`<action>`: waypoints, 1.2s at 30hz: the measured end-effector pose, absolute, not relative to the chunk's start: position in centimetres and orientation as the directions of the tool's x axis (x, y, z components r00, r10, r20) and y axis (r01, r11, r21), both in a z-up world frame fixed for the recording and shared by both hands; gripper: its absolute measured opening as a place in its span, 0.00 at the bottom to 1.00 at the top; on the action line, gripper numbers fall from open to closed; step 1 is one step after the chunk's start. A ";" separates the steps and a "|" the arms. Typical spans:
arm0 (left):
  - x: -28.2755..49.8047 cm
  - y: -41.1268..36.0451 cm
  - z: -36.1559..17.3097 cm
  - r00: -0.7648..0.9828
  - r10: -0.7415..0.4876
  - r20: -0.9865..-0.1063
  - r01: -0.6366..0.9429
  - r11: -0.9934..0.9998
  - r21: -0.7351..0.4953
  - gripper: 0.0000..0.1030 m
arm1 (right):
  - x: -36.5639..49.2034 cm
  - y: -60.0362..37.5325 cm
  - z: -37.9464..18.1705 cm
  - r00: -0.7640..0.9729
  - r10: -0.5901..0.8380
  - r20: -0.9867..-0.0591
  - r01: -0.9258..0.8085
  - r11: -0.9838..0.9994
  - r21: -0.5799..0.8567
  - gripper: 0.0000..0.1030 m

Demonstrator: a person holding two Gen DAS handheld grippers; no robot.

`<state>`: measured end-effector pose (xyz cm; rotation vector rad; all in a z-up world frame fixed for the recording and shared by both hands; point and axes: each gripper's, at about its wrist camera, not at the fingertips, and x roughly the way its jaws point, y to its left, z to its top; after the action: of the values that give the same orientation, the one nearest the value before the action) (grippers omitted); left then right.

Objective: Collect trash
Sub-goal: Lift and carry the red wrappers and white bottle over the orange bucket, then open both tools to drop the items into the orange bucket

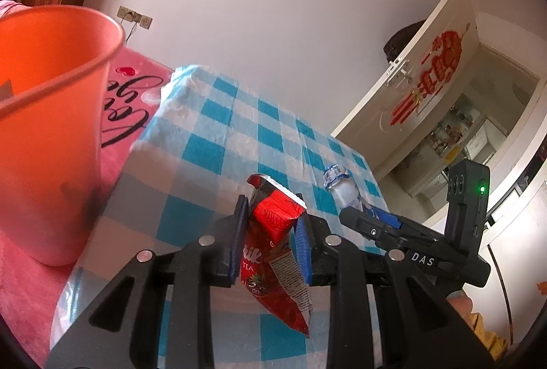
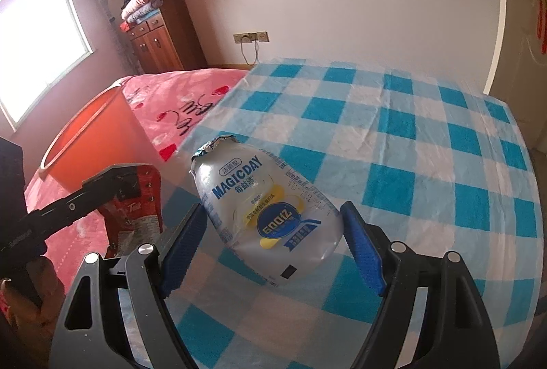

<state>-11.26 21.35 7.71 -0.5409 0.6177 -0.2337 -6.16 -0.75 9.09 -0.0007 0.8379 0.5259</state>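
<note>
Orange bin at nine o'clock, both grippers loaded over the checked table.

Orange bin (image 1: 51,116) sits on the pink bedspread (image 1: 133,102) at the left wrist view's nine o'clock, beside the blue-checked tablecloth (image 1: 218,150). Dead centre, the left gripper (image 1: 270,232) has its blue pads nearly together, pinching a crumpled red tea packet (image 1: 273,253) that hangs toward six o'clock. Over at three o'clock, the right gripper (image 2: 273,239) stands wide, its pads pressed against both flanks of a clear MAGICDAY bottle (image 2: 263,205), foil cap tilted toward eleven o'clock, lifted above the cloth.
</note>
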 end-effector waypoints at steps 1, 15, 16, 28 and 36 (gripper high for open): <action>-11.4 21.6 8.0 0.801 -0.359 -0.478 0.049 0.836 -0.547 0.27 | -6.2 -0.5 9.3 0.545 0.453 -0.705 -0.449 0.868 0.210 0.77; -14.5 27.7 14.0 0.900 -0.237 -0.366 0.008 0.848 -0.530 0.27 | -5.6 7.7 14.1 0.462 0.603 -0.650 -0.590 0.756 0.282 0.77; -14.9 28.6 14.5 0.909 -0.213 -0.358 -0.008 0.851 -0.526 0.27 | -5.5 8.5 14.5 0.456 0.613 -0.645 -0.603 0.746 0.283 0.77; -16.7 37.3 15.7 0.945 -0.006 -0.328 -0.181 0.825 -0.535 0.27 | -4.0 19.6 17.6 0.361 0.712 -0.602 -0.735 0.615 0.287 0.77; -14.8 39.7 13.3 0.923 0.021 -0.385 -0.246 0.801 -0.546 0.27 | -2.8 24.8 16.6 0.313 0.722 -0.617 -0.765 0.576 0.286 0.78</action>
<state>-14.76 39.71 13.27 -0.6293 0.3745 0.1468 -2.79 24.82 16.60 -0.0633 0.7782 0.9816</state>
